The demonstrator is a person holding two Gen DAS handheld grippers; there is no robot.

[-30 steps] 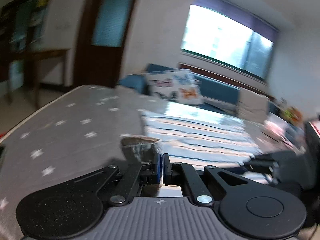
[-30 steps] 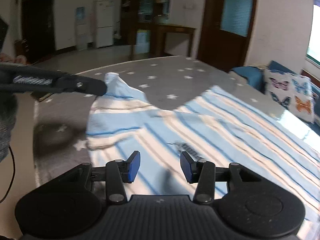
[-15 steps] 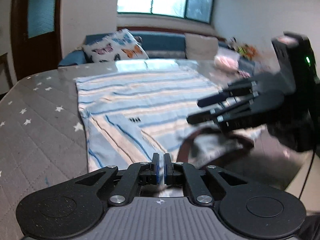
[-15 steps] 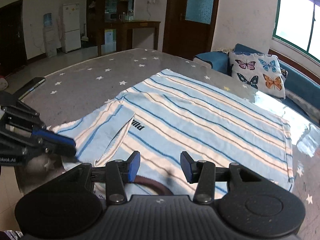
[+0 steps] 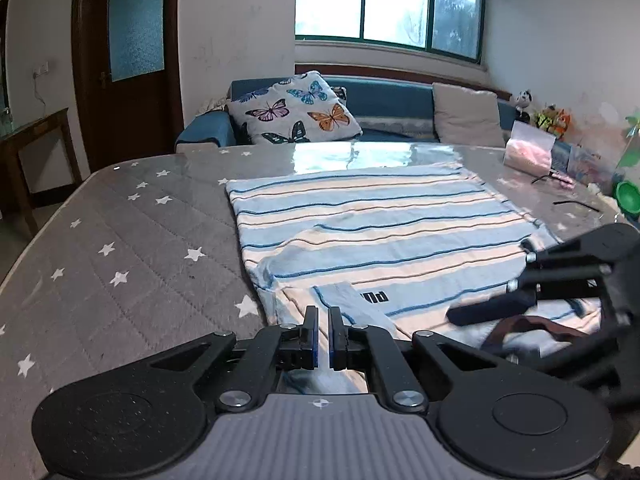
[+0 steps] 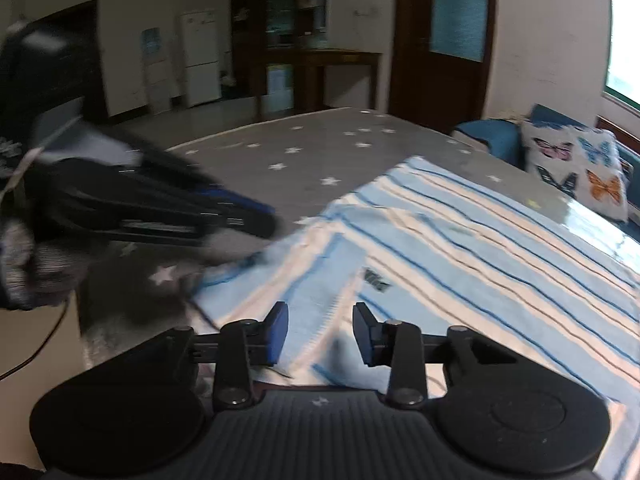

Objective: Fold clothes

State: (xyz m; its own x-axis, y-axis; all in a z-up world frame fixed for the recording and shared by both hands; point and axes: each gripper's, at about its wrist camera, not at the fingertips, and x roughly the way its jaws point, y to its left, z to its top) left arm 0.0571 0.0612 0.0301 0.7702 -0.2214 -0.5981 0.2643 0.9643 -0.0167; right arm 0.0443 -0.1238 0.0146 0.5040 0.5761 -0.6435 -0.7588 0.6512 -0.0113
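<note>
A grey star-print table cover (image 5: pixel 120 240) carries the striped T-shirt (image 5: pixel 380 232), lying flat with collar nearest the grippers and hem toward the sofa (image 5: pixel 384 100), its long axis running away. The right gripper (image 6: pixel 320 332) hovers wide open over the sleeve; the left gripper (image 5: pixel 323 334) is nearly closed, holding nothing visible.

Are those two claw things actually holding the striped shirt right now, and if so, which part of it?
No. The left gripper is nearly closed with nothing between its fingers, and the right gripper is open above the striped shirt, near its folded-in sleeve.
</note>
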